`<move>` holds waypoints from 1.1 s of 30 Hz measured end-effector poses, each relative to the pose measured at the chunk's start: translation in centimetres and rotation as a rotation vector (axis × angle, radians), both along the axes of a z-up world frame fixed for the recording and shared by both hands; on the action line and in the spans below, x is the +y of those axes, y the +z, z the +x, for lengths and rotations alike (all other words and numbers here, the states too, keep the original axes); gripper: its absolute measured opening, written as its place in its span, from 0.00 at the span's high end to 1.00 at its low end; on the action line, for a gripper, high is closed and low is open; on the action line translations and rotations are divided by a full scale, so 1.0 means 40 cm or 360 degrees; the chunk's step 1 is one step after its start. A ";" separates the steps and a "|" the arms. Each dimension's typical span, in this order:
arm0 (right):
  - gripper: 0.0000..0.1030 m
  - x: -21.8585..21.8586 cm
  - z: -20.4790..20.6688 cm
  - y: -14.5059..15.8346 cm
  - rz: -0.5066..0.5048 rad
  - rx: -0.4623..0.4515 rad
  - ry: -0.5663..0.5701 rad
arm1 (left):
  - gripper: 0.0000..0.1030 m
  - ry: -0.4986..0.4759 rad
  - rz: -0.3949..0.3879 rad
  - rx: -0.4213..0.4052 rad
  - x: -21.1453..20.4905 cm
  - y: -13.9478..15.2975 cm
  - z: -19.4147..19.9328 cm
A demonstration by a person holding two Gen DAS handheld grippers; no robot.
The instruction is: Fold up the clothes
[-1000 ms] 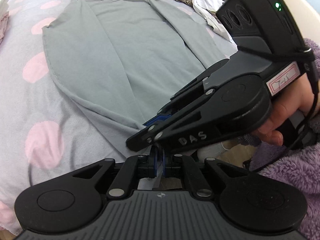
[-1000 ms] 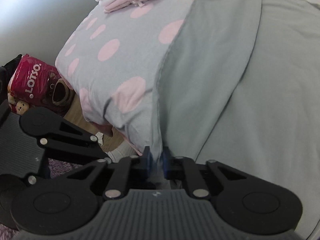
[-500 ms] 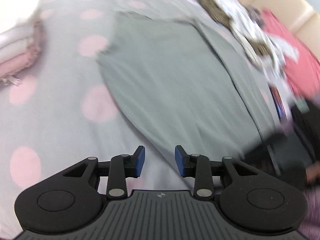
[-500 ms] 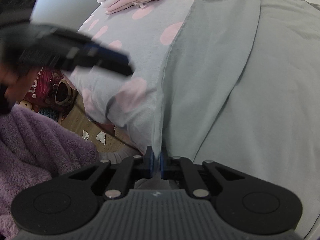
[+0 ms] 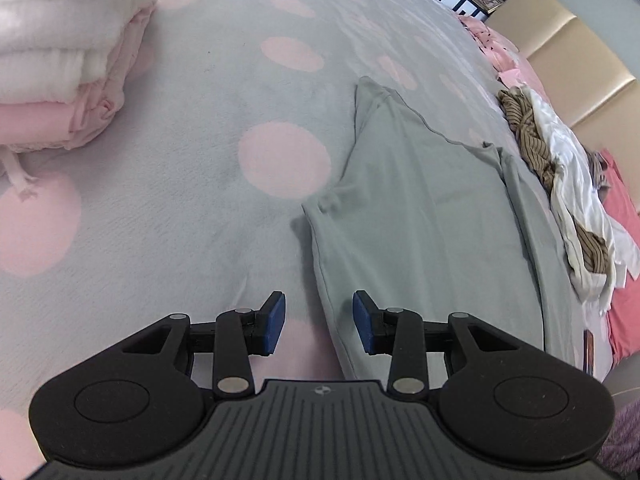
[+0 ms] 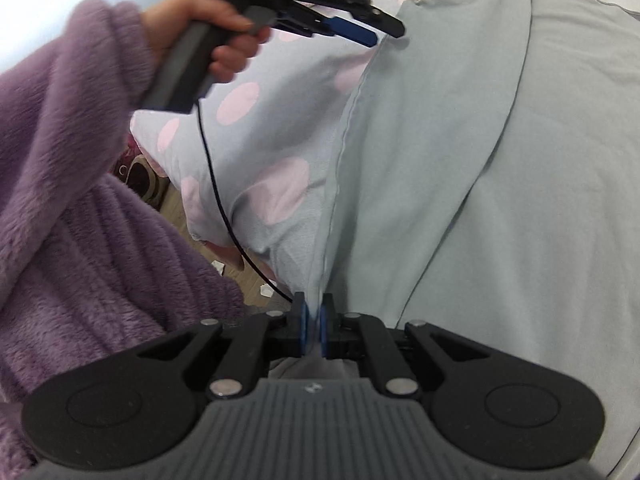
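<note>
A grey-green shirt (image 5: 424, 216) lies spread on the polka-dot bed, its sleeve folded over the body. My left gripper (image 5: 319, 322) is open and empty, just above the shirt's left side edge. It also shows in the right wrist view (image 6: 372, 34), hovering at the shirt's far left edge. My right gripper (image 6: 313, 330) is shut on the grey-green shirt (image 6: 500, 160), pinching its hem corner at the bed's near edge.
A stack of folded white and pink clothes (image 5: 60, 52) sits at the far left of the bed (image 5: 208, 92). A heap of unfolded clothes (image 5: 568, 184) lies to the right near a beige headboard (image 5: 568, 52). My purple sleeve (image 6: 80, 200) fills the left of the right wrist view.
My left gripper let go of the shirt's hem corner, opened, and moved up along the shirt's left edge. My right gripper stayed shut on the hem corner.
</note>
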State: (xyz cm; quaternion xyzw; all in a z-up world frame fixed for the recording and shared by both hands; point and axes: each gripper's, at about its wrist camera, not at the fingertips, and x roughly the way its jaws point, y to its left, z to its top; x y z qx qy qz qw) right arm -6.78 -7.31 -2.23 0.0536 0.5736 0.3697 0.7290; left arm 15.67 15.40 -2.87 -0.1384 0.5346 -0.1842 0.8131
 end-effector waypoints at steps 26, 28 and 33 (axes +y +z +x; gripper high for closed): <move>0.93 -0.198 -0.111 0.026 0.0285 0.0086 -0.0421 | 0.99 -0.0319 0.0020 -0.0380 -0.338 0.161 0.056; 0.93 -0.219 -0.119 0.014 0.0293 0.0121 -0.0477 | 0.99 -0.0375 0.0044 -0.0369 -0.387 0.144 0.065; 0.93 -0.266 -0.138 -0.021 0.0287 0.0202 -0.0591 | 0.99 -0.0515 0.0093 -0.0327 -0.504 0.096 0.086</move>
